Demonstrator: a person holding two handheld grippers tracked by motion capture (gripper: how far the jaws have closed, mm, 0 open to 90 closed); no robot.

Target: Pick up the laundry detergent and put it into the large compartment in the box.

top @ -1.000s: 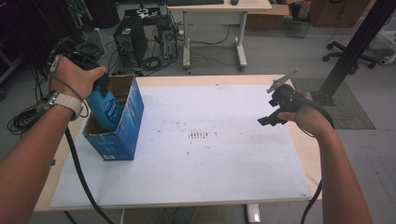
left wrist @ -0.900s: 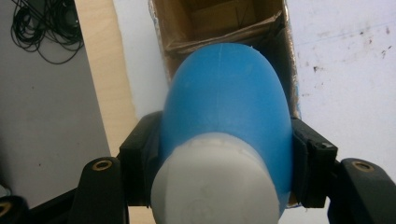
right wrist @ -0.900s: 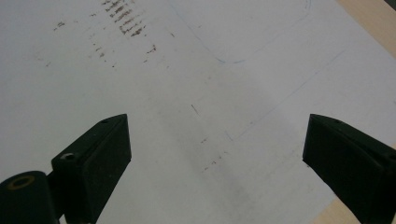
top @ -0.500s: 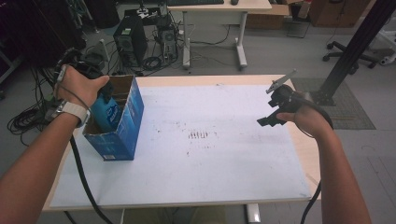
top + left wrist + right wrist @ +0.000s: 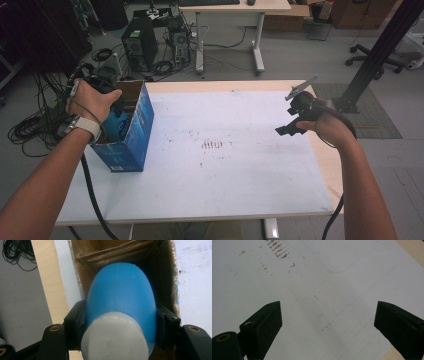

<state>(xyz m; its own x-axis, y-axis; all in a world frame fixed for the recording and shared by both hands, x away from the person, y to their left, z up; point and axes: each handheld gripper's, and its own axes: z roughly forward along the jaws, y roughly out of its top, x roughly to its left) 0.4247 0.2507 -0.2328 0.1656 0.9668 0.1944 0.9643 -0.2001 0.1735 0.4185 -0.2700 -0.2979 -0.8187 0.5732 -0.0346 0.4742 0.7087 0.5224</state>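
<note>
Where the white sheet [image 5: 210, 185] covers the wooden table [image 5: 327, 170], items are listed as seen from the high view.

Item 1: blue cardboard box [image 5: 132, 145], open-topped, standing upright on the sheet's edge at approx. 9 o'clock from table centre. Brown inner flaps are seen in the left gripper view.

Item 2: blue bottle [image 5: 122, 297] w/ pale grey cap [image 5: 112, 340], held in the box mouth, cap end toward the camera. Its lower part is hidden by the box walls; whether it touches the bottom cannot be told.

Item 3: left gripper [image 5: 120, 322], carried by the left hand [image 5: 92, 100] above the box. Jaws are pressed against both sides of the bottle, spread only as wide as its body.

Item 4: right gripper [image 5: 327, 325], carried by the right hand [image 5: 327, 127] at approx. 3 o'clock, above the sheet's right edge, well apart from the box. Jaws are spread wide w/ nothing between them; bare sheet is seen through the gap.

Item 5: dark smudge marks [image 5: 212, 145] near sheet centre, also seen at 11 o'clock in the right gripper view.

Item 6: PC tower [image 5: 137, 47] and cables [image 5: 30, 130] on the floor, at 11 and 9 o'clock beyond the table. A second desk [image 5: 235, 7] is noted at 12 o'clock.
</note>
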